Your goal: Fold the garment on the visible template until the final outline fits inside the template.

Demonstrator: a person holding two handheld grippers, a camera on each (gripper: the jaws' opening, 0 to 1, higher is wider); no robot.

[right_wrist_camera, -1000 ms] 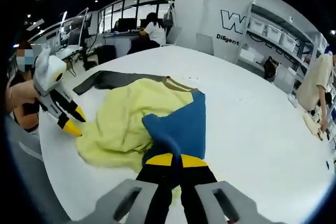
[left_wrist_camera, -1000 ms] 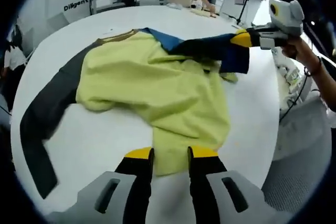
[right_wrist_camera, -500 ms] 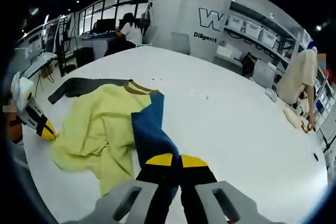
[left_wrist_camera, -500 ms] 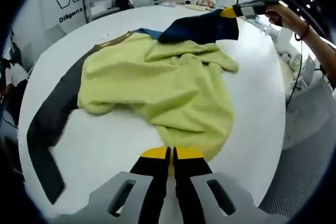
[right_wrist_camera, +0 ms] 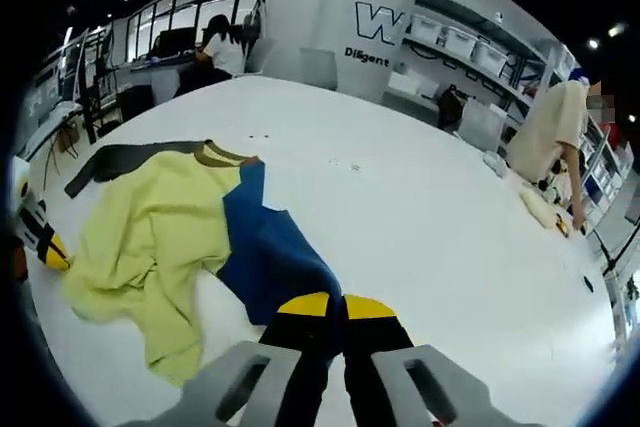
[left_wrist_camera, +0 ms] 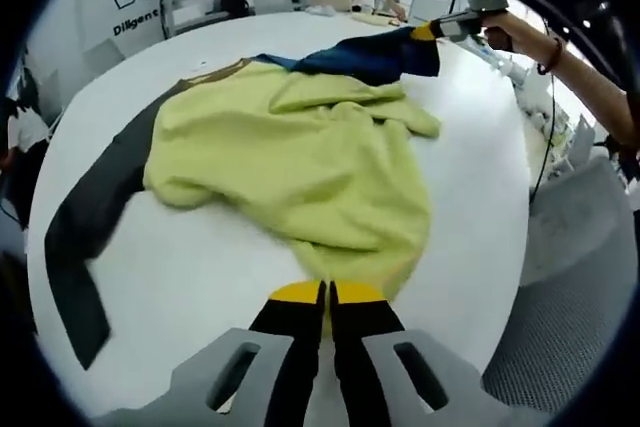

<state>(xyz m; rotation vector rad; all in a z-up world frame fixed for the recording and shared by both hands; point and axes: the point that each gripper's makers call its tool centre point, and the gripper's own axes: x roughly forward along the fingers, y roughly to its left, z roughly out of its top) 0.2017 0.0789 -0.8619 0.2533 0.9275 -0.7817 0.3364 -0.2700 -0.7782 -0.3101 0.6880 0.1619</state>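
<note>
Blue sleeve [right_wrist_camera: 270,257] now further out, right tool [right_wrist_camera: 327,309] near table edge [left_wrist_camera: 500,277].

Garment [left_wrist_camera: 300,157]: pale yellow-green body, one blue sleeve [right_wrist_camera: 265,257], one dark grey sleeve [left_wrist_camera: 85,227], tan collar band [right_wrist_camera: 212,155] between the sleeves. White bench [right_wrist_camera: 420,217] beneath the garment. My fingers [left_wrist_camera: 300,297]: black, yellow-tipped.

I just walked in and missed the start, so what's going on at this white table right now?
A person is spreading a garment on a round white table with two hand-held grippers. The left gripper, jaws shut, pinches the yellow body's hem. The right gripper, jaws shut, holds the blue sleeve pulled out to the side. The dark grey sleeve lies flat on the table. No fold has been made yet.
</note>
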